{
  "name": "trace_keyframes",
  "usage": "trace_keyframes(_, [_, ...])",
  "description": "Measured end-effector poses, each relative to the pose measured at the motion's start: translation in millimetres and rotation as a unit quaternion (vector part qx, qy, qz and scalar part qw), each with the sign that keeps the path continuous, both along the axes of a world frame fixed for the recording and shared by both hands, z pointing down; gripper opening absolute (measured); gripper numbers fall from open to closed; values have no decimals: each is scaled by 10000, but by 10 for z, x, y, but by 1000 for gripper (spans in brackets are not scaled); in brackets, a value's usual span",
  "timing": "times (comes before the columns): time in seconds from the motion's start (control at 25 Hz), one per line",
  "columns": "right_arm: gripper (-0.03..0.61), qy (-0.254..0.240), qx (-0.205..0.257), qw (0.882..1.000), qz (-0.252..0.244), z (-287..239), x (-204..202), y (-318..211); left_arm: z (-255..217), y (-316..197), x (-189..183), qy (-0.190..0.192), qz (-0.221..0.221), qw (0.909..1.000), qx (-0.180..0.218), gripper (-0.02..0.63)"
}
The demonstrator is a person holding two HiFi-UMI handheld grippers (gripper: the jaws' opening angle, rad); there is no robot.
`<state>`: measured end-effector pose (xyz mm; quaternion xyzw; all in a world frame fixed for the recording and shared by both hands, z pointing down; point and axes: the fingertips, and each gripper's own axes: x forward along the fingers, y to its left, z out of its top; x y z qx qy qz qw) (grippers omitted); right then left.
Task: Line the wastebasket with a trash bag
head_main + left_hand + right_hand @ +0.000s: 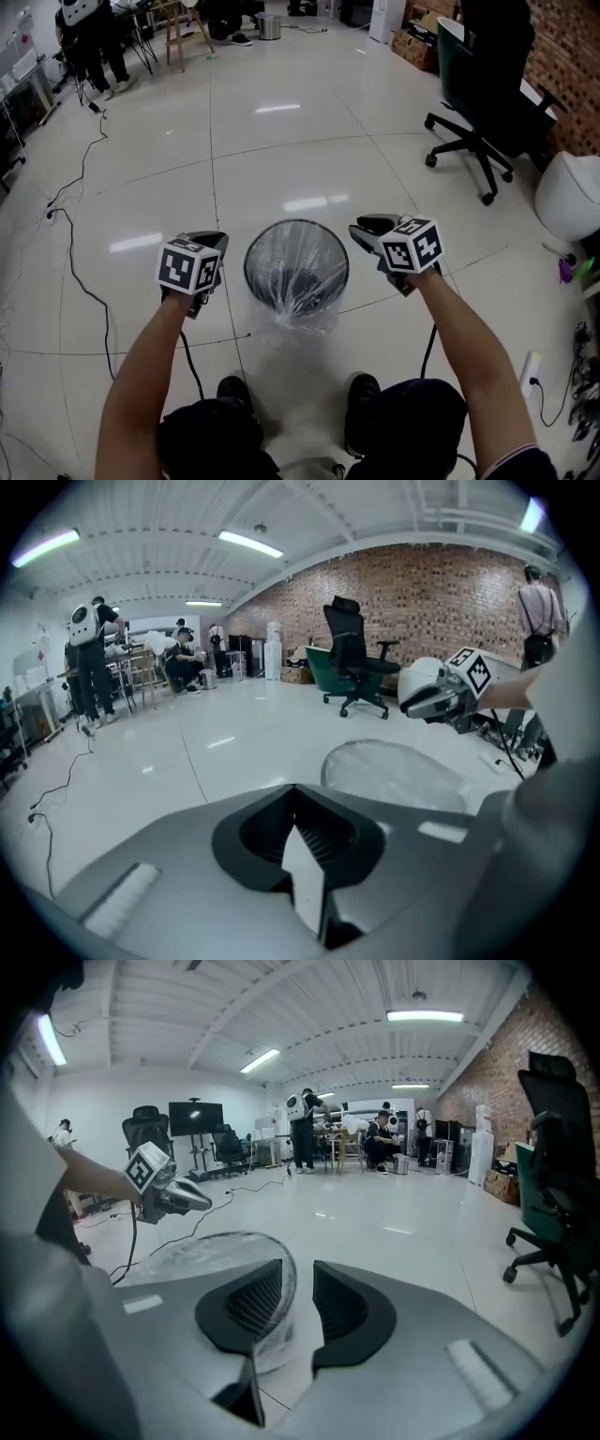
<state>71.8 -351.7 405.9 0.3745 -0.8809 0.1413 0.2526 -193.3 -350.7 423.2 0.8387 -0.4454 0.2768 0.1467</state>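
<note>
A round dark wastebasket (296, 272) stands on the floor between my two grippers, seen from above. A clear trash bag (292, 323) lines it and its film hangs over the rim on the near side. My left gripper (214, 240) hovers left of the rim with its jaws shut (294, 789) and nothing between them. My right gripper (367, 228) hovers right of the rim, open (298, 1277), with nothing held. The basket shows past each gripper's jaws, as the wastebasket (394, 772) in the left gripper view and the wastebasket (211, 1246) in the right one.
A black office chair (487, 103) stands at the back right by a brick wall, with a white rounded object (570, 192) beside it. Cables (75, 272) trail over the floor at the left. The person's shoes (361, 389) are just in front of the basket. People stand at the far back left.
</note>
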Motion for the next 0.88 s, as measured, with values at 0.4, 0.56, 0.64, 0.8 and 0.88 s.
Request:
trace_keyframes(0.4, [2, 136, 208, 9963, -826, -346, -807, 645, -613, 532, 344, 1, 343, 9989, 325, 12])
trace_keyframes(0.56, [2, 312, 86, 9918, -1239, -290, -1126, 848, -597, 702, 504, 70, 419, 9987, 294, 12])
trace_keyframes(0.64, [2, 315, 19, 9898, -1392, -263, -1267, 918, -535, 772, 551, 51, 498, 9983, 283, 11])
trace_keyframes(0.8, [2, 340, -94, 9845, -1721, -182, -1562, 1035, -459, 792, 482, 79, 427, 9987, 260, 12])
trace_keyframes(0.88, [2, 381, -168, 9824, -1820, -105, -1644, 1071, -415, 779, 466, 140, 340, 9991, 212, 12])
